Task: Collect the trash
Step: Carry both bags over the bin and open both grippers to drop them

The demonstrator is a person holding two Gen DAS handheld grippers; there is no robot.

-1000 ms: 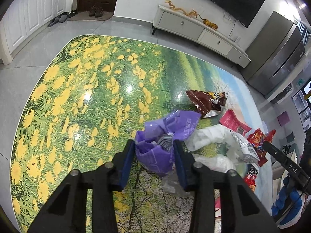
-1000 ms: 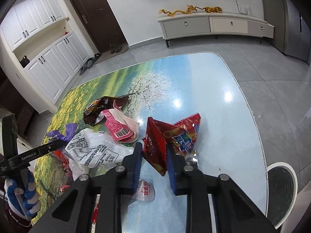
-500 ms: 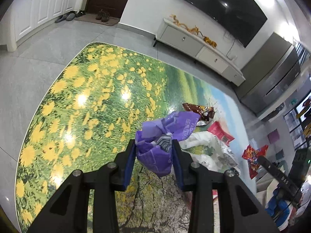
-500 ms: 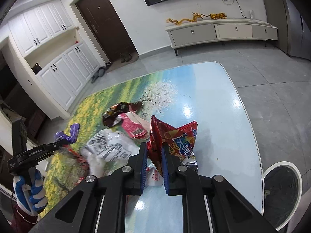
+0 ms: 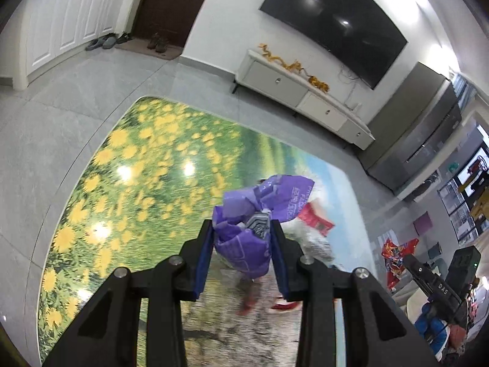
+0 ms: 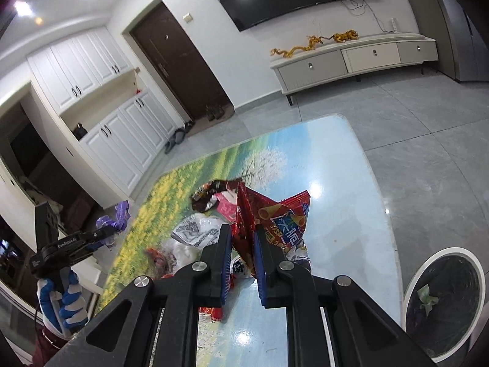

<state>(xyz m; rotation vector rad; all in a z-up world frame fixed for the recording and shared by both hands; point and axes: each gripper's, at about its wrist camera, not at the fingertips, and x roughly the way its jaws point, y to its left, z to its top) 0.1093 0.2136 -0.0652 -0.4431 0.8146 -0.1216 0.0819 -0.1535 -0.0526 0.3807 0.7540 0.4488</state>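
Lifted: purple wrapper (image 5: 244,244) (crumpled) between left gripper (image 5: 241,232) pads.

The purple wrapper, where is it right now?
In the left wrist view the purple wrapper sits clamped in the left gripper, held above the flower-print table, left of the pink packet.

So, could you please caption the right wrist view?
Right claw shut on a red snack wrapper above the littered table.
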